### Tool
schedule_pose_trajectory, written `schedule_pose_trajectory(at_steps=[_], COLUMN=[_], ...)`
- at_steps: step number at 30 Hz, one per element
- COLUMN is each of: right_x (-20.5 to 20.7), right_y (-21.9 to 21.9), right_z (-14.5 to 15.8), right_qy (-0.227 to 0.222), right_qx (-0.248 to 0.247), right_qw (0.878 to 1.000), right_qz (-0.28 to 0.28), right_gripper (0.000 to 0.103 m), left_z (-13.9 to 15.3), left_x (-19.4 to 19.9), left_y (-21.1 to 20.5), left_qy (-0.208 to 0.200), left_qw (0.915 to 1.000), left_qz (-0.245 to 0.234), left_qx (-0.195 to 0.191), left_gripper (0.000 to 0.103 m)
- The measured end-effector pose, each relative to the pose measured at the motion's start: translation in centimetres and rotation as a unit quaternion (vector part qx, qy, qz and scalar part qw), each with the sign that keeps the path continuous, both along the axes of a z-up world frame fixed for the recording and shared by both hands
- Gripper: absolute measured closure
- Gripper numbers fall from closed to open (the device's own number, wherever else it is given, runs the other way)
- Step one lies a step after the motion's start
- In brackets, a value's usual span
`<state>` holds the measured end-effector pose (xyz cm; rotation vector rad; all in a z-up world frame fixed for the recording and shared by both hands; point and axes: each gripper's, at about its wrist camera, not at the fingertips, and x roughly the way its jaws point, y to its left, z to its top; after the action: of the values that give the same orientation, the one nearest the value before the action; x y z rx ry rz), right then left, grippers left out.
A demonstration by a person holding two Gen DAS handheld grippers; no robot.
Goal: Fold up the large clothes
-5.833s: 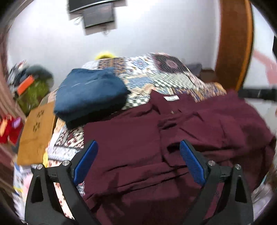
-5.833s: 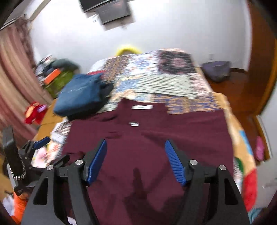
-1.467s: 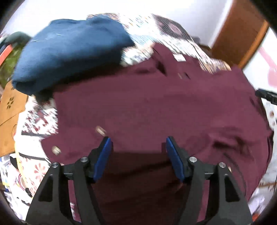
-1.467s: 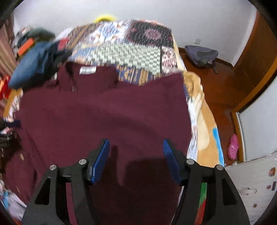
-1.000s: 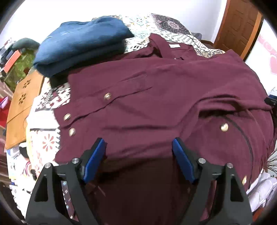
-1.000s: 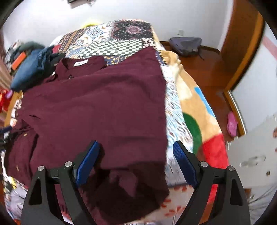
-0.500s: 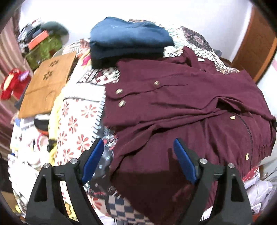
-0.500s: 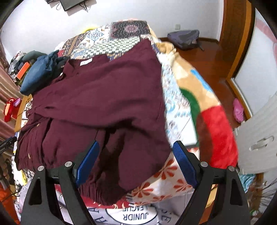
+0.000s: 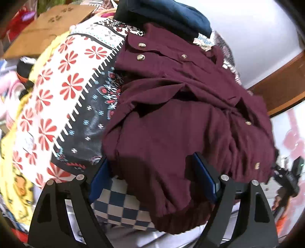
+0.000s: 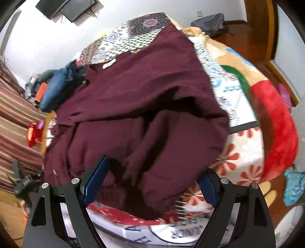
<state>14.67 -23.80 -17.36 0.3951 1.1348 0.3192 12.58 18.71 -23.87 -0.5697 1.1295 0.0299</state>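
A large maroon button shirt (image 9: 171, 124) lies spread over the bed, its lower part bunched and hanging over the near edge. My left gripper (image 9: 152, 177) is open at the shirt's left bottom corner. The hem hangs between its blue pads (image 9: 99, 179), which do not press on it. My right gripper (image 10: 150, 185) is open too, at the right bottom corner of the shirt (image 10: 133, 95). Folds of the hem lie loose between its pads (image 10: 95, 181).
A folded blue garment (image 9: 167, 13) (image 10: 55, 85) lies at the far left of the patchwork quilt (image 9: 66, 85) (image 10: 238, 152). A brown cardboard piece (image 9: 43, 24) sits left of the bed. A backpack (image 10: 209, 23) and a pink slipper (image 10: 284, 95) lie on the floor to the right.
Both grippers have come down and nearer to the bed's front edge. The left one has swung left and rolled. The hanging hem now sits between each pair of fingers.
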Motion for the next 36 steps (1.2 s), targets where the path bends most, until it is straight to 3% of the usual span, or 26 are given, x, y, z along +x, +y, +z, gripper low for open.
schedule_pose_trajectory(at_steps=[2,4,6,8,9,13,15,21,26,31,36], right_x=[0.3,0.5,0.7,0.7,0.7,1.1,1.6,4.2,8.2,13.3,18.6], right_y=[0.4,0.8,1.1,1.2,1.2,0.7,0.7,1.8,1.9,2.3,2.8], right_z=[-0.2,0.0,0.5,1.0,1.4,2.9,4.1,7.8,9.2,8.0,4.2], right_qy=[-0.003,-0.014,-0.024,-0.034,-0.043,-0.074,-0.092,-0.154,-0.19,-0.186,-0.146], right_qx=[0.003,0.003,0.003,-0.006,-0.009,0.008,0.012,0.024,0.015,-0.011,-0.042], right_qw=[1.0,1.0,1.0,0.999,0.999,0.997,0.996,0.987,0.982,0.982,0.988], right_qz=[-0.009,-0.013,-0.01,-0.008,-0.007,-0.002,0.006,0.025,-0.001,-0.023,-0.035], right_gripper=[0.022,0.034,0.058,0.075,0.084,0.09,0.092,0.094,0.095,0.095,0.095], left_z=[0.3,0.8,1.4,2.1,2.4,4.2,5.5,10.4,13.4,12.2,8.2], left_x=[-0.2,-0.3,-0.1,0.3,0.5,1.7,2.3,4.6,9.2,15.0,21.1], left_y=[-0.4,-1.4,-2.6,-3.4,-3.7,-4.0,-3.9,-2.3,-0.3,1.7,3.1], left_qy=[-0.016,-0.039,-0.043,-0.052,-0.055,-0.073,-0.088,-0.161,-0.203,-0.191,-0.148], left_qw=[0.9994,0.997,0.9965,0.9961,0.9956,0.9944,0.9932,0.9848,0.9785,0.9814,0.9872], left_qz=[-0.017,-0.042,-0.058,-0.069,-0.075,-0.076,-0.075,-0.064,-0.037,0.003,0.038], left_qx=[-0.026,-0.053,-0.042,-0.022,-0.015,0.006,0.015,0.01,0.005,0.017,0.045], left_gripper=[0.02,0.03,0.039,0.048,0.058,0.078,0.082,0.088,0.091,0.093,0.093])
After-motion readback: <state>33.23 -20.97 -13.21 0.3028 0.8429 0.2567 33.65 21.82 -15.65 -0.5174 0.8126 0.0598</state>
